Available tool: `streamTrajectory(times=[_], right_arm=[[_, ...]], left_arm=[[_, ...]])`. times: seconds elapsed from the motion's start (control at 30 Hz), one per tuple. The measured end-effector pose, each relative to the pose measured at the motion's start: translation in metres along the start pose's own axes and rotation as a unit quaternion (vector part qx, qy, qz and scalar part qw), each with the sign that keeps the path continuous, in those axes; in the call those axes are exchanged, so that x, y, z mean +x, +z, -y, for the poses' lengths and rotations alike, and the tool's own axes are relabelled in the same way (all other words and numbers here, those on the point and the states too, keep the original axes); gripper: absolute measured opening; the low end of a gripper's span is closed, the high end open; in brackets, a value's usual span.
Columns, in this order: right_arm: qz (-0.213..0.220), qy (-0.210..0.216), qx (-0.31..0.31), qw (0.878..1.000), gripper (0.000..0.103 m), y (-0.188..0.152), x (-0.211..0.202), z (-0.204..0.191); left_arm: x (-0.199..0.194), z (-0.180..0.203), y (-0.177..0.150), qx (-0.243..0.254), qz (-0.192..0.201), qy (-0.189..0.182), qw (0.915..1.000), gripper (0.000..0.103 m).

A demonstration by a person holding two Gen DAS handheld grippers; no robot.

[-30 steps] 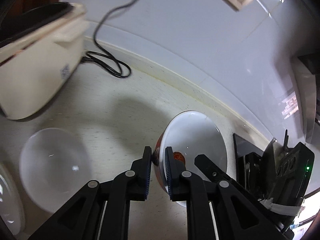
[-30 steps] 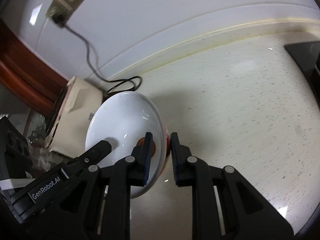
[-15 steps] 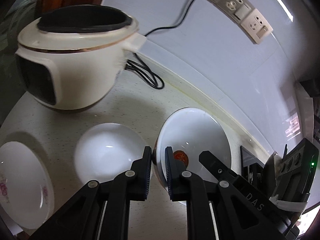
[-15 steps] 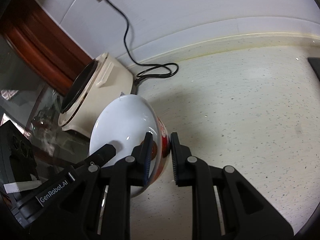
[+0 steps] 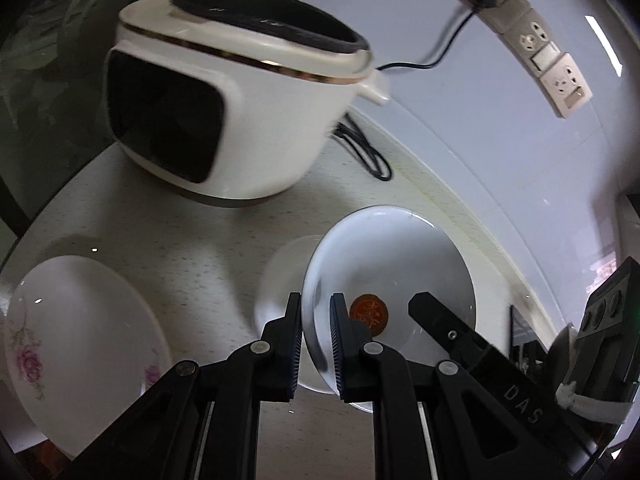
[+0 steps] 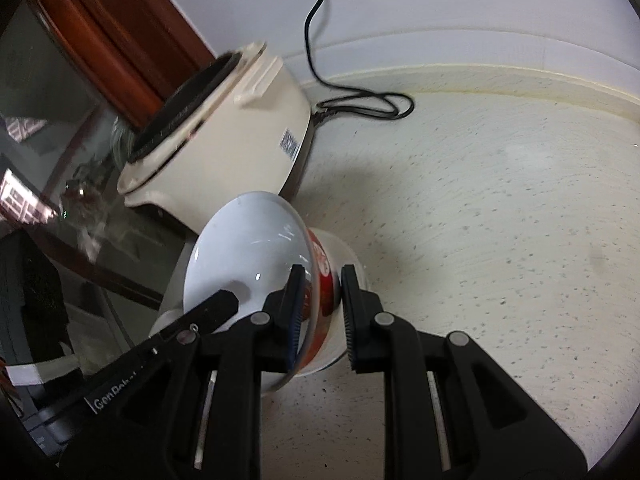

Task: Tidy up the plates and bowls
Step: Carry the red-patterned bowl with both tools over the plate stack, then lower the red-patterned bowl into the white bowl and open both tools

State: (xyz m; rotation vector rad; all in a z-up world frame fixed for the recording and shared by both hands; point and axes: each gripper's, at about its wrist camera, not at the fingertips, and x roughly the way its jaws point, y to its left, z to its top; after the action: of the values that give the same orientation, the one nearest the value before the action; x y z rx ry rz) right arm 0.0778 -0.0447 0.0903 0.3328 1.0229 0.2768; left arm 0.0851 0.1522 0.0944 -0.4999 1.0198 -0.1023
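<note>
A white bowl (image 5: 392, 264) with a red emblem inside and a red band outside (image 6: 248, 248) hangs tilted above the counter. My left gripper (image 5: 316, 320) is shut on its near-left rim. My right gripper (image 6: 320, 292) is shut on the opposite rim, and one of its fingers (image 5: 440, 320) shows inside the bowl in the left wrist view. Right under the held bowl a plain white bowl (image 5: 280, 280) sits on the counter, partly hidden; its edge (image 6: 352, 256) peeks out beneath the red band. A flowered white plate (image 5: 80, 332) lies at the left.
A cream rice cooker (image 5: 240, 120) stands just beyond the bowls, also seen side-on (image 6: 224, 128). Its black cord (image 6: 360, 104) coils along the wall up to the sockets (image 5: 540, 48). The speckled counter (image 6: 500, 220) stretches to the right. The counter's edge runs at the left.
Both grippers have carried the bowl leftward toward the rice cooker. The plain white bowl, earlier off to the left, now lies under the held one, and the flowered plate has come further into view.
</note>
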Motion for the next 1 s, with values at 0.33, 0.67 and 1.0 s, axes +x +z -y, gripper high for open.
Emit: streamTrajectory(times=[0.33, 0.67, 1.0], right_arm=[[-0.019, -0.021, -0.014, 1.000, 0.021, -0.004, 0.019, 0.002], [-0.022, -0.061, -0.064, 0.996, 0.021, -0.005, 0.023, -0.009], [-0.016, -0.071, -0.080, 0.994, 0.021, -0.005, 0.021, -0.012]], left_arm=[[0.023, -0.005, 0.000, 0.025, -0.008, 0.027, 0.9993, 0.013], [0.030, -0.003, 0.001, 0.045, -0.007, 0.031, 0.9985, 0.017], [0.035, 0.001, 0.003, 0.059, -0.008, 0.035, 0.9976, 0.019]])
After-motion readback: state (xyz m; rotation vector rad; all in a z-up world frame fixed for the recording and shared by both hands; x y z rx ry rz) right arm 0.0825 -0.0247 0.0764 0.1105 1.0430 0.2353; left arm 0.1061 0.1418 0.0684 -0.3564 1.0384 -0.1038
